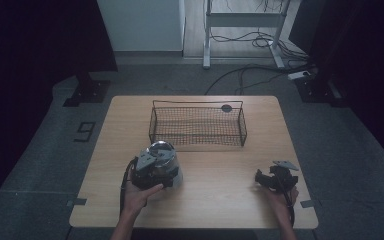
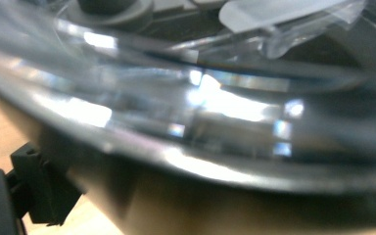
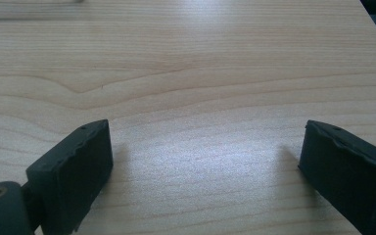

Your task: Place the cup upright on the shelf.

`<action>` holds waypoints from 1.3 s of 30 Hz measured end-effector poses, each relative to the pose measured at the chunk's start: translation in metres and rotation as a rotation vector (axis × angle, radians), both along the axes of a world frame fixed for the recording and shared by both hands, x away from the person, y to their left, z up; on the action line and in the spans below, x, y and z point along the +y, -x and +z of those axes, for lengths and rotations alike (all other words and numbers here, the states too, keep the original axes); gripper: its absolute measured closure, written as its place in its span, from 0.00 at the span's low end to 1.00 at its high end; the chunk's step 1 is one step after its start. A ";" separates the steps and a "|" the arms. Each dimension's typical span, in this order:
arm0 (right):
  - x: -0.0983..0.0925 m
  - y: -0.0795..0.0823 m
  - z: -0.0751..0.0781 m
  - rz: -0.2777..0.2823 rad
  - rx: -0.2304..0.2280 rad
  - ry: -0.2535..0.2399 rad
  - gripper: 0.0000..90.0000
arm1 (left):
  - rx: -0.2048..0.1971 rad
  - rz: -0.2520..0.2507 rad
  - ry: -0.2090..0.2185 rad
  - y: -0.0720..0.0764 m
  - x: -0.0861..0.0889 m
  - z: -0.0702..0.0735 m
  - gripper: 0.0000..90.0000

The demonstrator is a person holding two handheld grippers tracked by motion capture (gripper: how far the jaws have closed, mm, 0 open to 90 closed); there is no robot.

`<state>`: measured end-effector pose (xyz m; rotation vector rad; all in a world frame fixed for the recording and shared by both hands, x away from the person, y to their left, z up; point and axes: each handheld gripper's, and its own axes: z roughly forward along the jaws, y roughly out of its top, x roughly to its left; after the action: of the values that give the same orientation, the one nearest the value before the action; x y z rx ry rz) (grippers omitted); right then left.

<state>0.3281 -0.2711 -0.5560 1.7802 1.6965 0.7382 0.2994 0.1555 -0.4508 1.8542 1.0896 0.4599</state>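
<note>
A round glass lid with a shiny metal rim is tilted up just above the wooden table, in front of the wire basket. My left gripper is shut on the lid's near edge, with a hand behind it. In the left gripper view the lid's rim and glass sit very close and blurred, with one black fingertip at the lower left. My right gripper rests low over the table's right front. Its jaws stand wide open over bare wood with nothing between them.
The dark wire basket stands at the table's back middle, and its inside looks bare. A small black disc lies at the basket's far right corner. Bare wood lies between the two grippers. Cables and stand legs are on the floor beyond the table.
</note>
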 end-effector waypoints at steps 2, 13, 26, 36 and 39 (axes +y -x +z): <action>0.000 0.000 0.000 -0.001 0.000 -0.001 0.06 | -0.009 -0.002 0.005 -0.002 -0.001 0.005 0.04; 0.000 0.000 0.000 -0.002 0.000 -0.001 0.06 | -0.033 -0.004 0.009 -0.013 -0.006 0.030 0.04; 0.000 0.000 0.000 -0.001 -0.001 0.000 0.06 | -0.025 0.033 0.021 -0.028 0.000 0.039 0.04; 0.000 0.000 0.000 0.001 -0.003 0.000 0.07 | -0.044 0.037 0.002 -0.036 -0.002 0.048 0.04; 0.000 0.000 0.000 0.001 -0.003 0.000 0.07 | -0.048 0.036 -0.007 -0.038 -0.003 0.051 0.04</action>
<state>0.3280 -0.2710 -0.5559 1.7777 1.6954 0.7405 0.3375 0.1522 -0.3993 1.8231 1.0914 0.5274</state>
